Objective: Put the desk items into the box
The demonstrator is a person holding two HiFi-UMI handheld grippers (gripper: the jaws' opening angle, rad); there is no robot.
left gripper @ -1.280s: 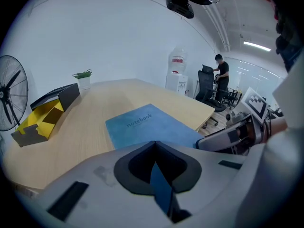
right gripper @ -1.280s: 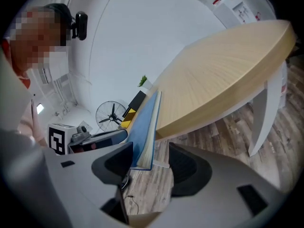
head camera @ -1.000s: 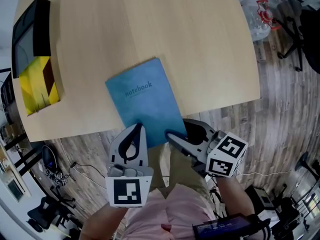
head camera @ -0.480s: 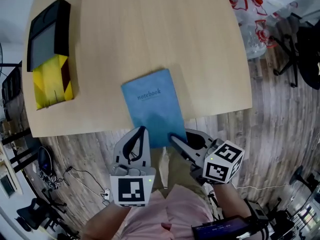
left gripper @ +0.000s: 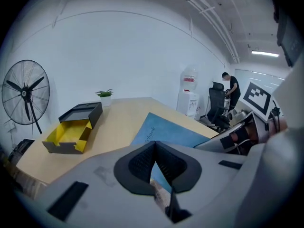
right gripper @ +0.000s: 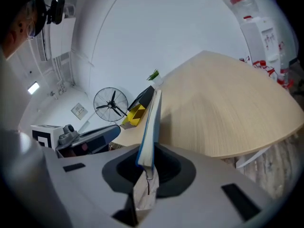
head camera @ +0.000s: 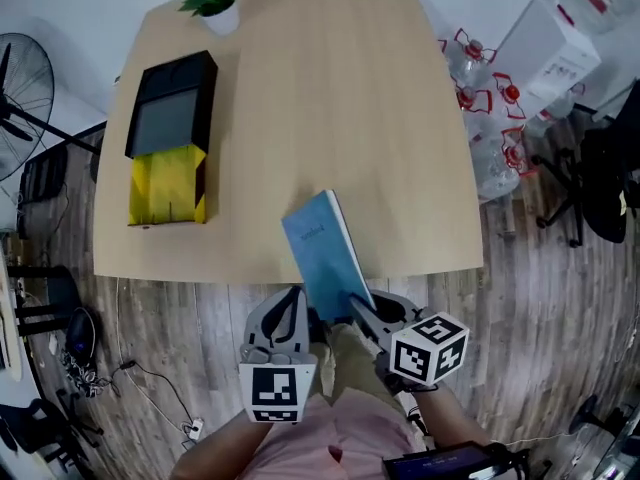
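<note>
A blue notebook (head camera: 325,258) stands tilted on its edge above the table's near edge, lifted off the wood. My right gripper (head camera: 358,306) is shut on its near corner. In the right gripper view the notebook (right gripper: 152,122) rises edge-on from between the jaws. My left gripper (head camera: 293,298) is just left of it, shut with nothing in it, and the notebook's cover (left gripper: 166,134) shows just beyond its pads. The box (head camera: 170,143), black with an open yellow tray, lies at the table's left side, well away from both grippers.
The wooden table (head camera: 330,98) carries a small potted plant (head camera: 213,3) at its far edge. A floor fan (head camera: 20,78) stands to the left. Water bottles (head camera: 485,98) and an office chair (head camera: 600,168) are on the right. The person's legs are below the grippers.
The notebook lay flat with its near end over the table edge; now it is raised and tipped onto its edge in the right gripper. The head view has pulled back and takes in more of the table.
</note>
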